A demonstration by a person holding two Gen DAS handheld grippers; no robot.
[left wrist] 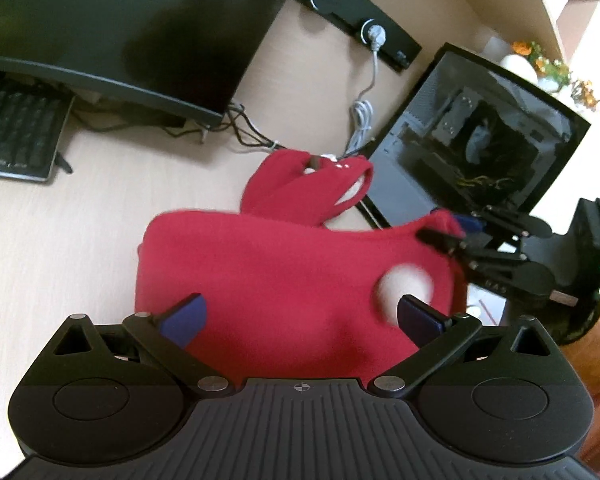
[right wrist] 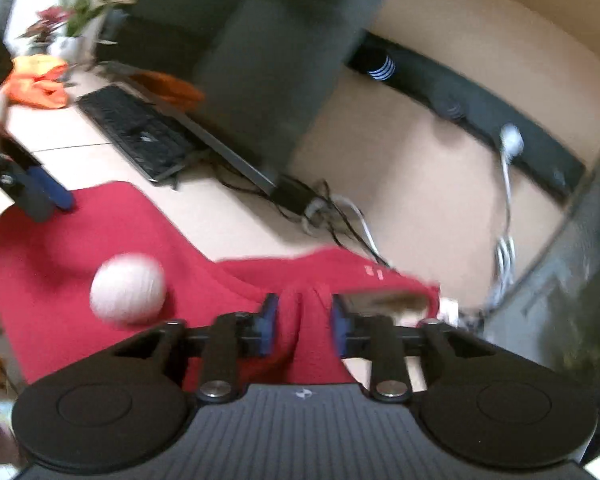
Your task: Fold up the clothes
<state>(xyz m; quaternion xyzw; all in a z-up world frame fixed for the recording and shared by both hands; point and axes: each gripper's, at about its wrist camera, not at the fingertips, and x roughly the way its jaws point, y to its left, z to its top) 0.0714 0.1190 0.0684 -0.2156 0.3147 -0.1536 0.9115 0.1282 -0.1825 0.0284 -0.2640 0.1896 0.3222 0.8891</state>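
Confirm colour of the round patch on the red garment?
White or pale pink, plain, on the red knit garment; round patch shows best in the right wrist view.

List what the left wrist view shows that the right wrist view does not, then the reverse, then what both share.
Left wrist only: the open computer case and yellow-orange flowers.
Right wrist only: orange cloth beside a potted plant.
Both: the red garment with its white pompom, the keyboard, the monitor, the right hand-held gripper pinching fabric, and the open left hand-held gripper.
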